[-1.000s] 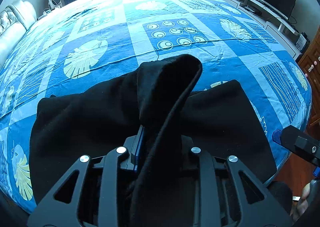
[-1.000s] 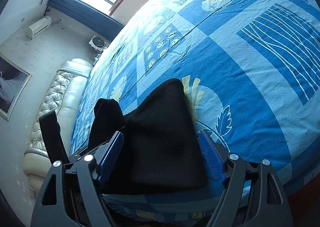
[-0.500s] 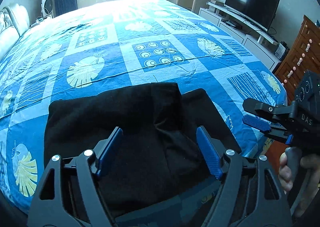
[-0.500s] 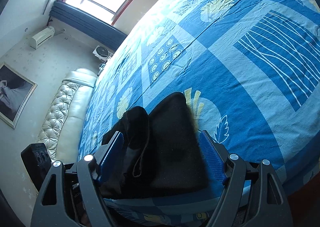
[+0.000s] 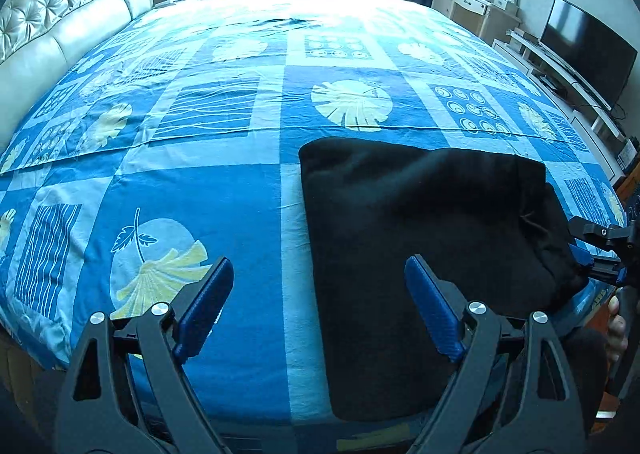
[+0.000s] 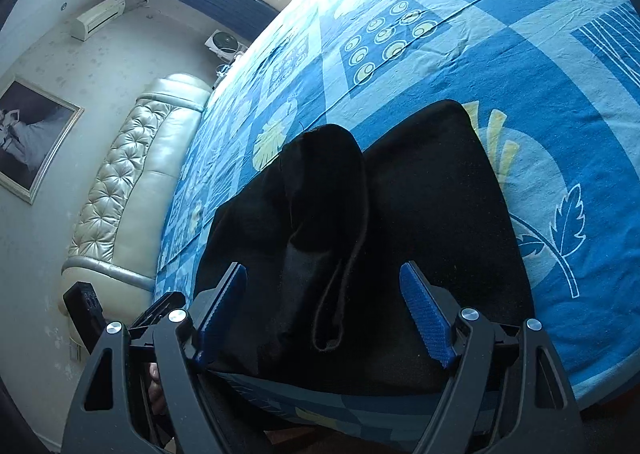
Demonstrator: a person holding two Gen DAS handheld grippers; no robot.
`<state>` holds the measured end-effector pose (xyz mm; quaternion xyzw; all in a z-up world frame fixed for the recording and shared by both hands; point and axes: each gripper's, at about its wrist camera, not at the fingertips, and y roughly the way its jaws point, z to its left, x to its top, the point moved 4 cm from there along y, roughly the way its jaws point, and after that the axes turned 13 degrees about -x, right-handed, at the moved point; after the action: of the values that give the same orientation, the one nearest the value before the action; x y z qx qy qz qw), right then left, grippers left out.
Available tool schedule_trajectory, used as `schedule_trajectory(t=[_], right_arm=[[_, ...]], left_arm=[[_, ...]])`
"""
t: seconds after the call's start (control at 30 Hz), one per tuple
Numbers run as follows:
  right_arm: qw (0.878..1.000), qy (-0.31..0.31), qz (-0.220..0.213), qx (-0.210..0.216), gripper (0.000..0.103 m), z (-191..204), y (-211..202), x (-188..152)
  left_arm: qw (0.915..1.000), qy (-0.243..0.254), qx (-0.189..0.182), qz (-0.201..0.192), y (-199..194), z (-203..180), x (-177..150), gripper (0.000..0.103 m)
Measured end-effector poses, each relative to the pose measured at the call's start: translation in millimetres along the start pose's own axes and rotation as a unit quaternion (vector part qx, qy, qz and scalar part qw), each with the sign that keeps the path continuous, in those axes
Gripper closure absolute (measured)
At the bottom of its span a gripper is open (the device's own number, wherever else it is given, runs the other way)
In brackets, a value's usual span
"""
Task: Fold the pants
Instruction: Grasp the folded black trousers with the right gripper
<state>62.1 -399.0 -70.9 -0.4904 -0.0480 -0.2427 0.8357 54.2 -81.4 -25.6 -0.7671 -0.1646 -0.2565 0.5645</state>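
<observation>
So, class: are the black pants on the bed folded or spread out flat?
Folded. The black pants lie as a compact block on the bed, with a doubled-over layer on top; no separate legs show.

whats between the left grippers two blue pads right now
Mostly bare blue bedsheet, plus the left edge of the folded black pants. The left gripper is opening and pinches nothing. The left wrist view shows it.

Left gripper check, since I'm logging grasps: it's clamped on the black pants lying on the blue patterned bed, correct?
Not quite. The left wrist view shows the left gripper with its jaws opening and nothing between them but bedsheet; it holds nothing. The black pants do lie on the blue patterned bed.
</observation>
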Motion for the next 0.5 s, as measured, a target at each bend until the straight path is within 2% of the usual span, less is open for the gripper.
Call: schedule_trajectory(t=[0.27, 0.33, 0.4, 0.5], right_arm=[[0.997, -0.066, 0.025, -0.02, 0.028, 39.2, 21.7, -3.5], [0.996, -0.071, 0.034, -0.038, 0.044, 39.7, 31.3, -5.0], [0.996, -0.071, 0.047, -0.04, 0.066, 37.5, 40.3, -7.9], [0.996, -0.069, 0.044, -0.036, 0.082, 36.6, 42.1, -8.5]], left_arm=[[1.0, -0.006, -0.004, 0.007, 3.4, 12.8, -9.0, 0.015], [1.0, 0.002, -0.002, 0.005, 2.6, 11.7, -8.4, 0.015], [1.0, 0.005, -0.004, 0.006, 2.4, 11.4, -8.5, 0.015], [1.0, 0.003, -0.006, 0.007, 2.4, 13.2, -8.7, 0.015]])
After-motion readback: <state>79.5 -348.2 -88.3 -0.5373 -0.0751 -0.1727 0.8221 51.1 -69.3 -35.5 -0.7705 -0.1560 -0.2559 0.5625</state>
